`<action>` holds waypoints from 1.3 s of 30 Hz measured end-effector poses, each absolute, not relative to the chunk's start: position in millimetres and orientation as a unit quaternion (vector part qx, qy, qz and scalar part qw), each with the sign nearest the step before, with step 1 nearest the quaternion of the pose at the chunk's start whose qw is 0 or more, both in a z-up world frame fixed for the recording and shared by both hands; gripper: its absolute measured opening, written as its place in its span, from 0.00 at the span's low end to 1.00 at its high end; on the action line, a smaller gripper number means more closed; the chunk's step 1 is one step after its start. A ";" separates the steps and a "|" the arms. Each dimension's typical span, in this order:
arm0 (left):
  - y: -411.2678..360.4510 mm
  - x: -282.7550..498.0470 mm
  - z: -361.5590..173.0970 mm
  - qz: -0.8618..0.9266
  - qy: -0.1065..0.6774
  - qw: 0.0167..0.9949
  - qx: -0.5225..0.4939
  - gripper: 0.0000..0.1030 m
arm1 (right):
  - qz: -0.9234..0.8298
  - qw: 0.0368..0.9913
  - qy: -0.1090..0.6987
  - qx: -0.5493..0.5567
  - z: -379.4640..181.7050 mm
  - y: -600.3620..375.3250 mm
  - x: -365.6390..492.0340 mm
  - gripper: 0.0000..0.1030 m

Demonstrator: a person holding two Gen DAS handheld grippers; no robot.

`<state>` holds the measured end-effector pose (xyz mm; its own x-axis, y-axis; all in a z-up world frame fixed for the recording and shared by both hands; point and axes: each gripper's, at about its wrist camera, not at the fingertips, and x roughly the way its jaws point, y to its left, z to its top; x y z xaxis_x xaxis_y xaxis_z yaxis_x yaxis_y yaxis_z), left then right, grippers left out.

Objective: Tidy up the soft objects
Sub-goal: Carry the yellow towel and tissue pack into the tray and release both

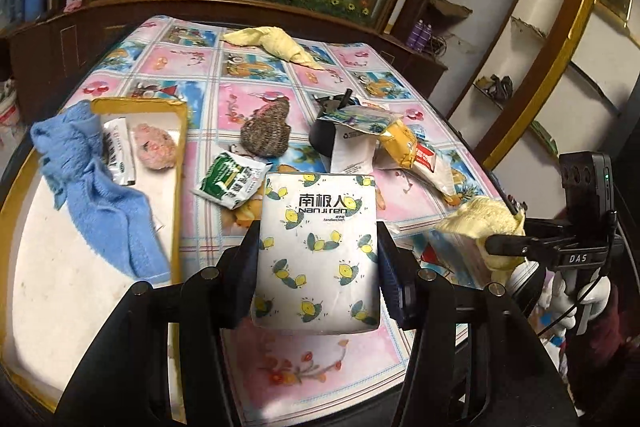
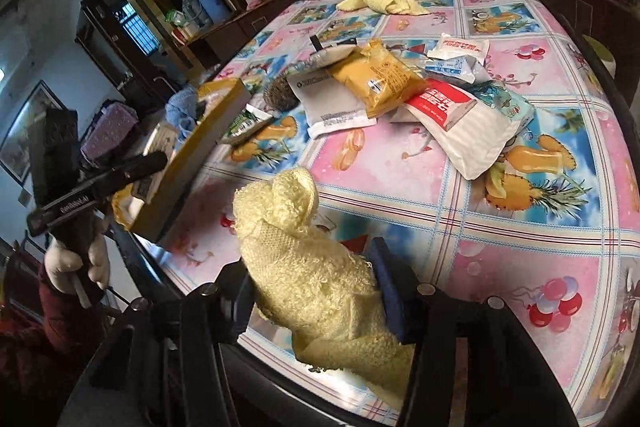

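Squarely between the left gripper's [image 1: 318,259] pads sits a lemon-print tissue pack [image 1: 318,251], clamped at both long sides; its long axis runs from six to twelve o'clock, printed title end pointing at twelve, above the cartoon tablecloth [image 1: 248,83]. At nine o'clock lies a gold-rimmed tray [image 1: 179,163] with a blue towel [image 1: 96,187] draped over its rim. The right gripper [image 2: 316,291] is clenched on a pale yellow knitted cloth [image 2: 304,259], bunched, its long axis rising toward twelve o'clock. A pile of snack packets [image 2: 404,95] lies at one o'clock, another yellow cloth [image 2: 380,1] beyond.
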<state>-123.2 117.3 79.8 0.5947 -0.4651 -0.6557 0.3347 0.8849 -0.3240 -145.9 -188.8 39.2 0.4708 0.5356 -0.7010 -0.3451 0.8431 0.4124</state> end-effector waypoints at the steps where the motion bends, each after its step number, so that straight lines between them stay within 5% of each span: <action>1: 124.5 -124.9 79.9 -0.219 0.390 0.890 -0.088 0.51 | 0.269 0.847 0.442 0.124 41.3 -188.6 -147.8 0.51; 18: 232.1 -148.1 64.8 -0.095 0.391 0.903 -0.149 0.51 | 0.496 0.646 0.439 0.380 63.7 -77.4 -87.4 0.53; 30: 292.6 -110.2 41.6 -0.017 0.415 0.891 -0.185 0.51 | 0.505 0.583 0.500 0.393 40.5 47.1 -32.6 0.53; 39: 316.7 -99.4 30.0 -0.009 0.422 0.874 -0.240 0.55 | 0.403 0.686 0.526 0.300 26.5 89.7 -9.9 0.61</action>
<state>-99.4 316.7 30.0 0.6441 -0.2185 -0.7330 -0.1858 0.8849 -0.4270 -9.9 89.7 26.5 0.1215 0.8686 -0.4805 -0.2366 0.4954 0.8358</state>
